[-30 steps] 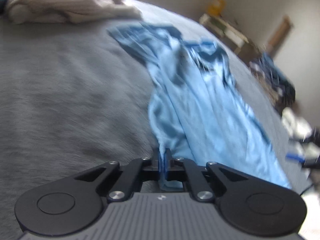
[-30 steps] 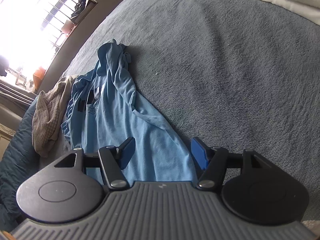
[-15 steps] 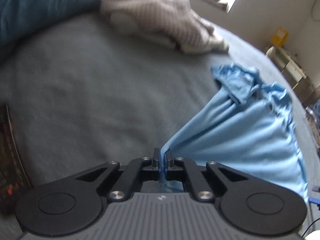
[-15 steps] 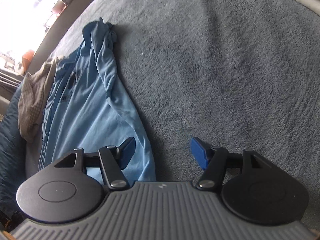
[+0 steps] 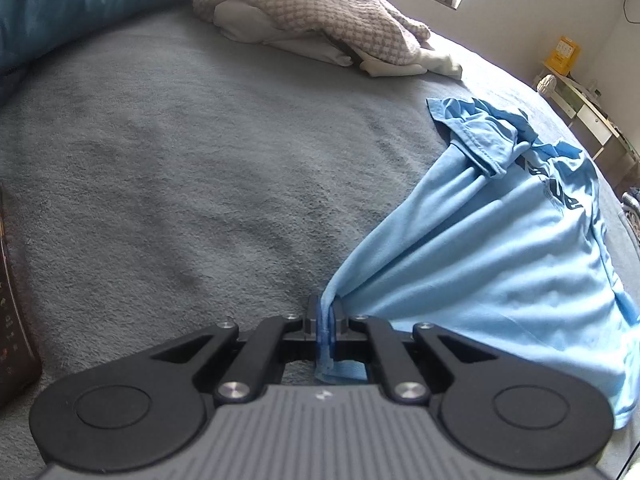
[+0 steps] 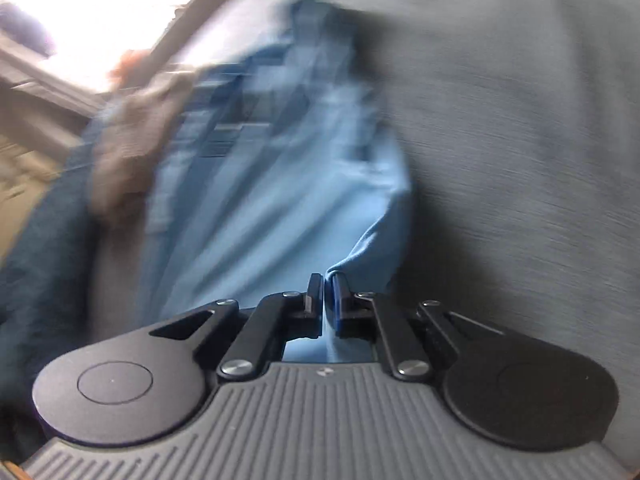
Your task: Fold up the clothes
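Note:
A light blue T-shirt (image 5: 500, 248) with a dark print lies bunched on the grey bed cover (image 5: 180, 180), right of centre in the left wrist view. My left gripper (image 5: 325, 312) is shut on a corner of its hem, and the cloth pulls taut from the pads. The right wrist view is motion-blurred. There the same T-shirt (image 6: 280, 200) stretches away from my right gripper (image 6: 325, 292), whose jaws are closing with a fold of the shirt's edge pinched between the blue pads.
A beige checked garment (image 5: 320, 12) is heaped at the far side of the bed, beside a teal duvet (image 5: 60, 0). A dark object (image 5: 12, 300) sits at the left edge. A shelf unit (image 5: 580, 96) stands beyond the bed's right side.
My right gripper went from open above the shirt's edge to closed on it and is moving fast. My left gripper swung and dragged its held corner, spreading the shirt.

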Demonstrator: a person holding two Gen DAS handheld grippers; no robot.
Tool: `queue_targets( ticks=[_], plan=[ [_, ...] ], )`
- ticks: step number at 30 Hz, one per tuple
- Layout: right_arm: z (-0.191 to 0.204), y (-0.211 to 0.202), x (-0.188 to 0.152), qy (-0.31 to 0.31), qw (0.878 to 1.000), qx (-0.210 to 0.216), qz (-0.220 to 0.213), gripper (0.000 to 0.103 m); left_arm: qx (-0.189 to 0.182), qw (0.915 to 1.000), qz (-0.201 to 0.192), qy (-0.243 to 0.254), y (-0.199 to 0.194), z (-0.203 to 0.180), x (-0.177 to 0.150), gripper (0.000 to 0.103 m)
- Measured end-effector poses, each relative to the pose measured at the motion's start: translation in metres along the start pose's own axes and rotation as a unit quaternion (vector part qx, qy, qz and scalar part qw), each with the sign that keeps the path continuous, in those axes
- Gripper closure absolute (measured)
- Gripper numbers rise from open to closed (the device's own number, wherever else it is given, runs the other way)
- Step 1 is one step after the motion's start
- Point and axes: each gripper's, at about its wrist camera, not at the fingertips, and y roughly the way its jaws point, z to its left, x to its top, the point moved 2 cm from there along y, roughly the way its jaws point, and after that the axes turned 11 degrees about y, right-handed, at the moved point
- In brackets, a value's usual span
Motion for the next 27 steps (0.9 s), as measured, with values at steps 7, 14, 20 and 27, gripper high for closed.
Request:
queue_targets(
  ticks=[7,14,20,27],
  plan=[
    [0.022,-0.024,0.005,-0.030,0.998,0.034,-0.033,0.056,-0.001,1.0000,-0.002,0.008,0.001,0.000,-0.002,0.099],
    [-0.026,-0.031,0.001,0.026,0.999,-0.025,0.001,0.052,-0.002,0.9999,-0.006,0.009,0.003,-0.001,-0.003,0.099],
    [-0.049,-0.007,-0.008,0.087,0.995,-0.019,0.034,0.052,-0.001,0.9999,-0.008,0.009,0.002,-0.001,-0.004,0.099],
    [-0.063,0.005,-0.012,0.130,0.990,0.026,0.055,0.054,-0.001,0.9999,-0.006,0.013,0.003,0.000,-0.003,0.098]
  ],
)
